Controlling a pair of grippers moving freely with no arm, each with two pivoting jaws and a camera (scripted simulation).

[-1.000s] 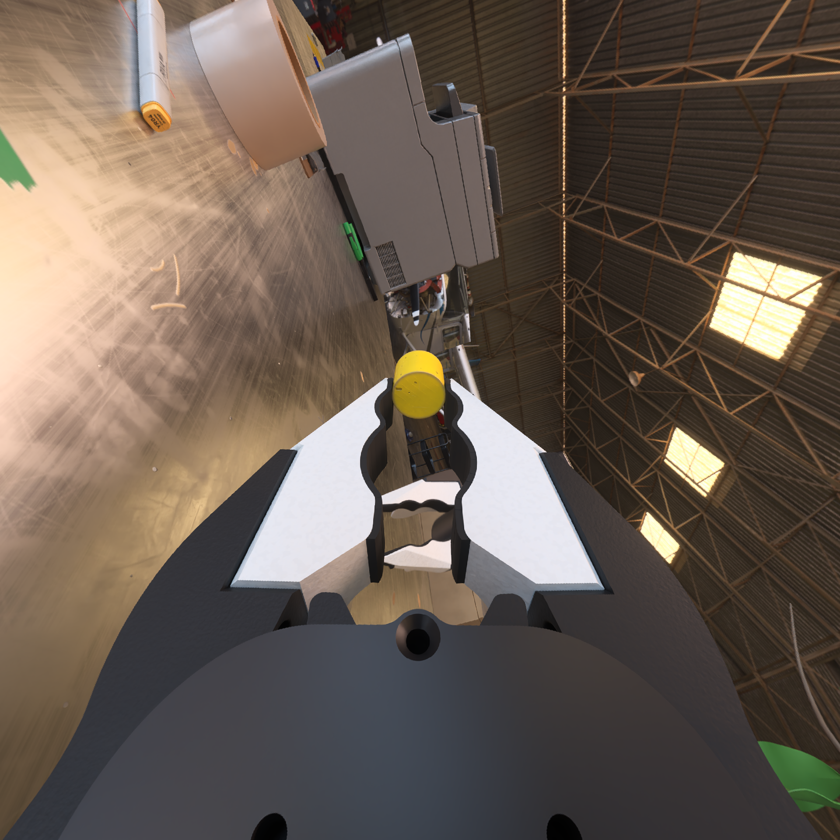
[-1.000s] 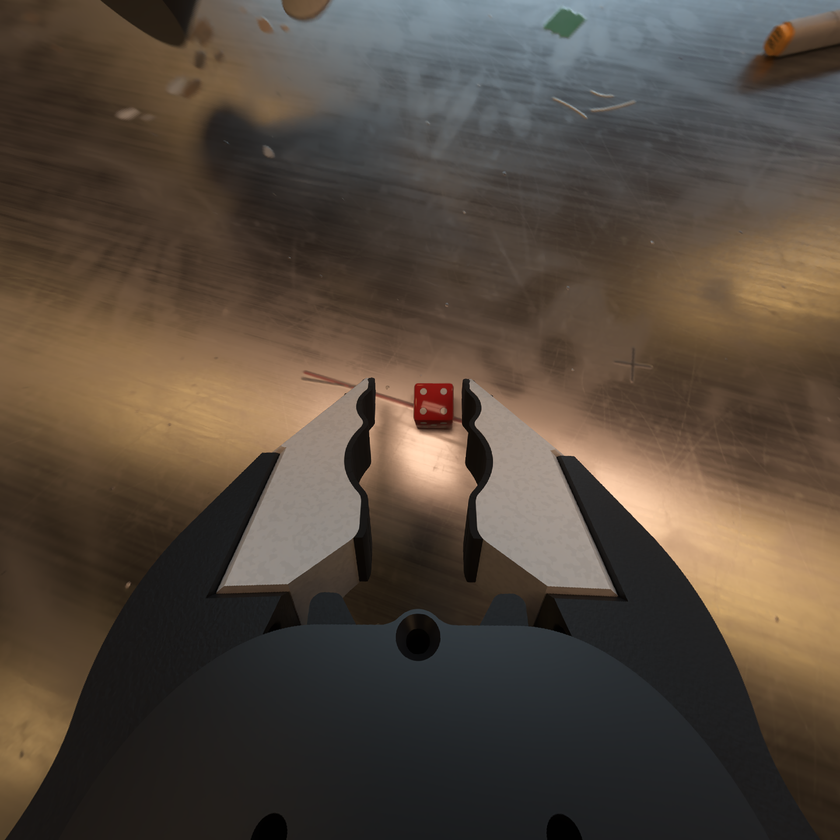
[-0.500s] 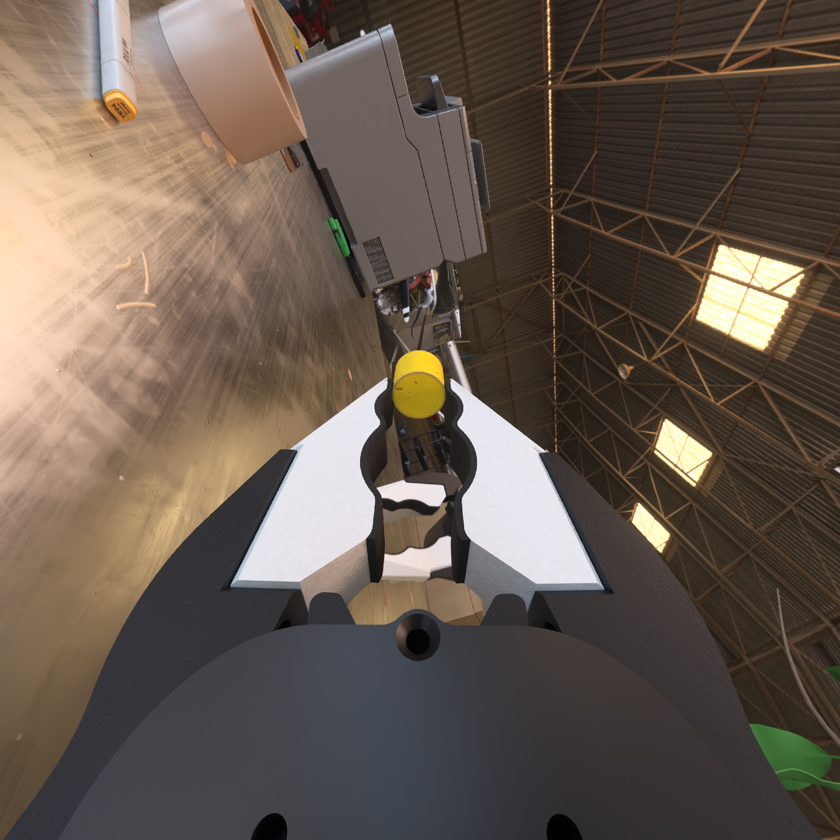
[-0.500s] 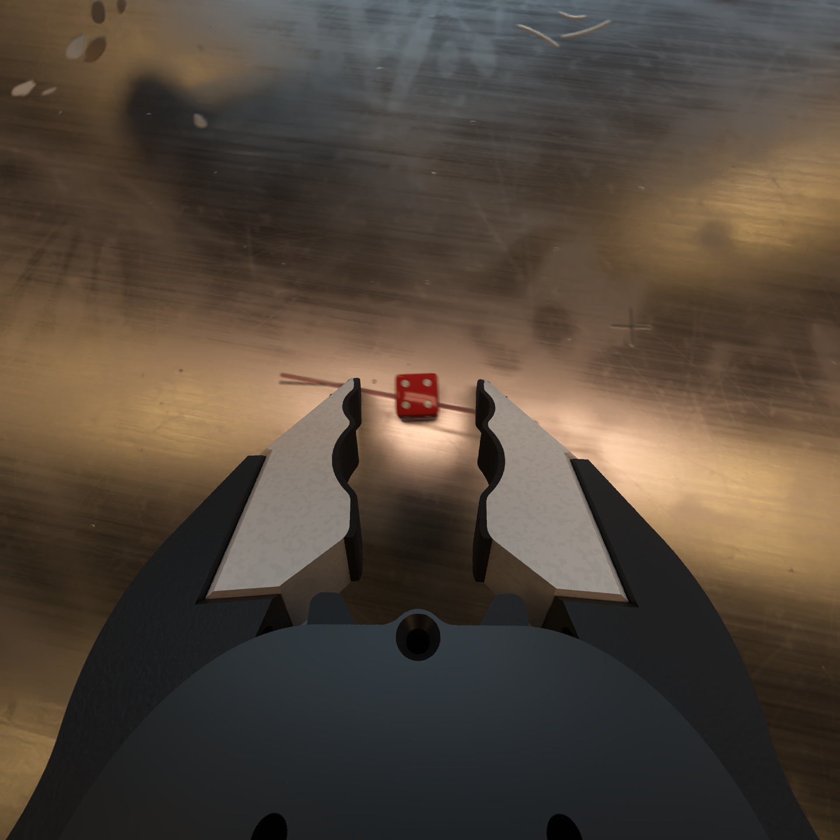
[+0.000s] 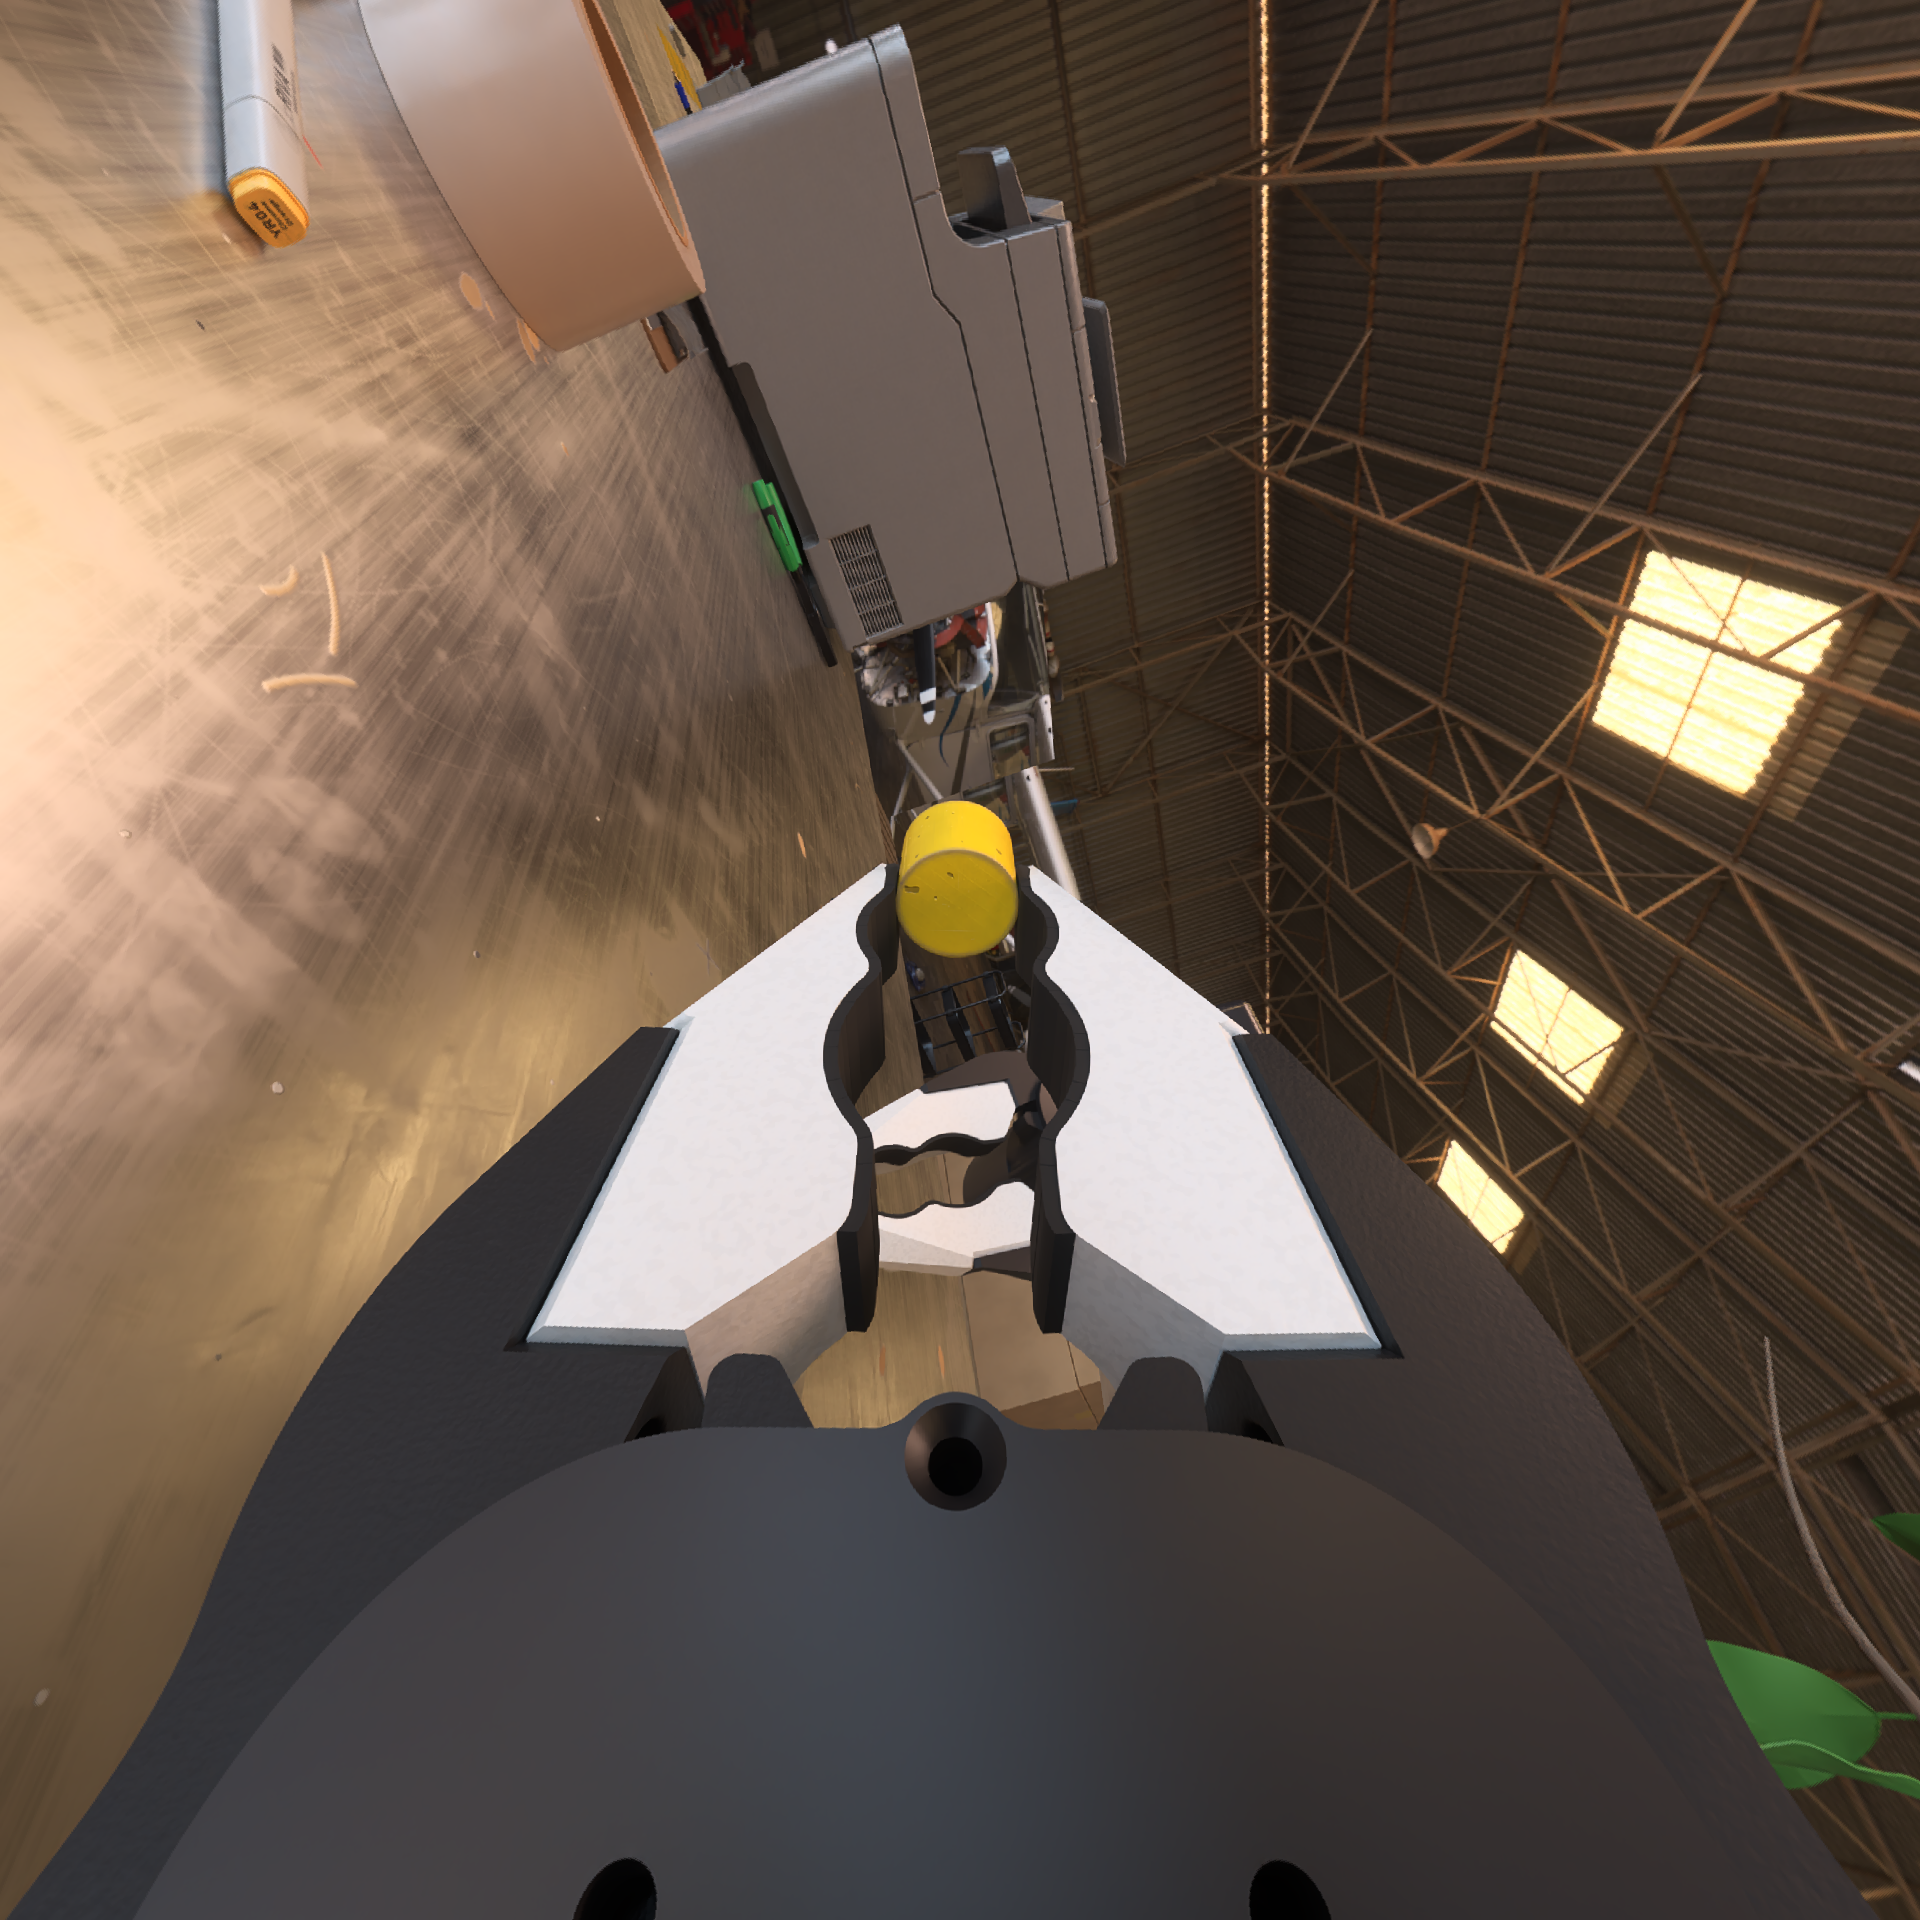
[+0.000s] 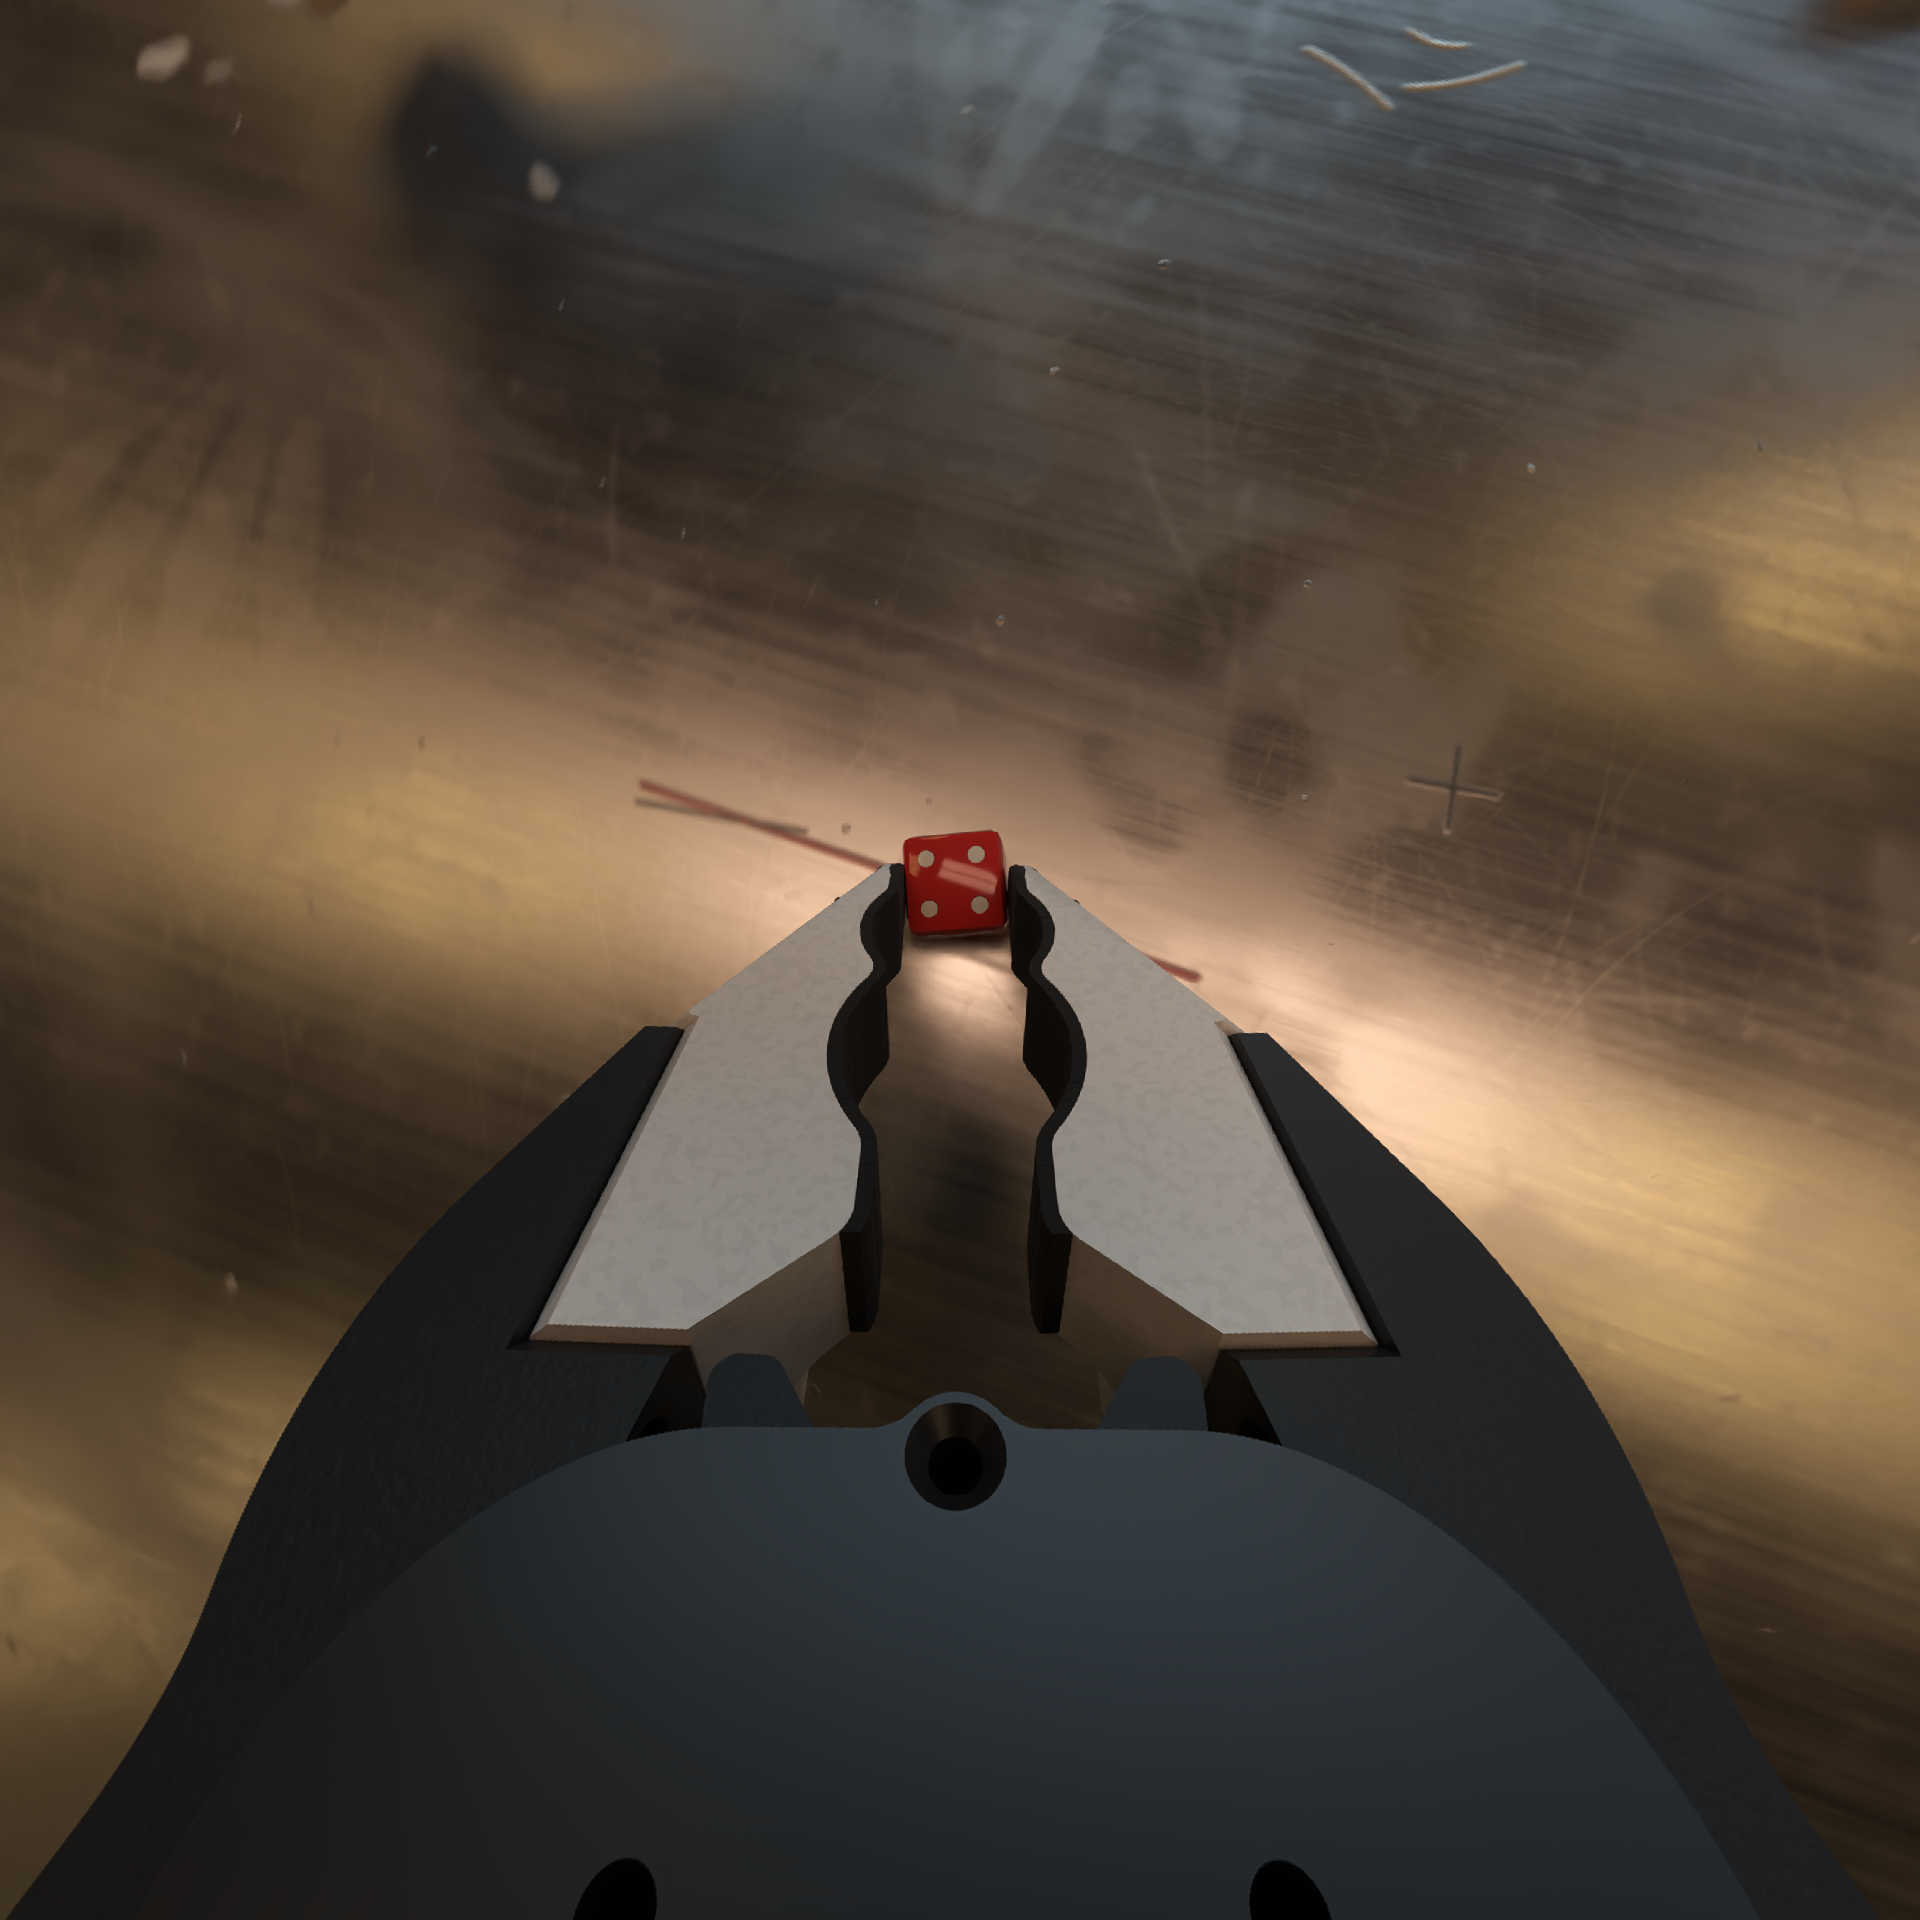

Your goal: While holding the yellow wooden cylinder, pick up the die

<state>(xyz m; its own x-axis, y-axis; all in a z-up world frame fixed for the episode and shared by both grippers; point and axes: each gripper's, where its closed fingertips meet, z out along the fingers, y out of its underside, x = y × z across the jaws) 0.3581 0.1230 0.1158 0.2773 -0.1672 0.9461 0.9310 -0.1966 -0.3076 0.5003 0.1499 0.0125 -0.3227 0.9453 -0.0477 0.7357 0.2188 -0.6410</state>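
Die (image 6: 954, 881), red with pale pips, four-pip face toward camera, sits on scratched metal tabletop (image 6: 1351, 468), pinched between tips of right gripper (image 6: 954, 891); both fingertips touch die's sides, claw clenched on it. Thin red line on tabletop runs just behind die. Yellow wooden cylinder (image 5: 956, 879) clamped at tips of left gripper (image 5: 956, 904), flat end toward camera. Beyond cylinder: grey printer (image 5: 935, 343), tan round container (image 5: 540, 156), marker with orange cap (image 5: 262, 125).

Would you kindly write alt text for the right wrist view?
The right gripper has its two fingertips closed against the sides of a red die with white pips, low over a scratched, shiny metal tabletop. A thin red line runs behind the die.
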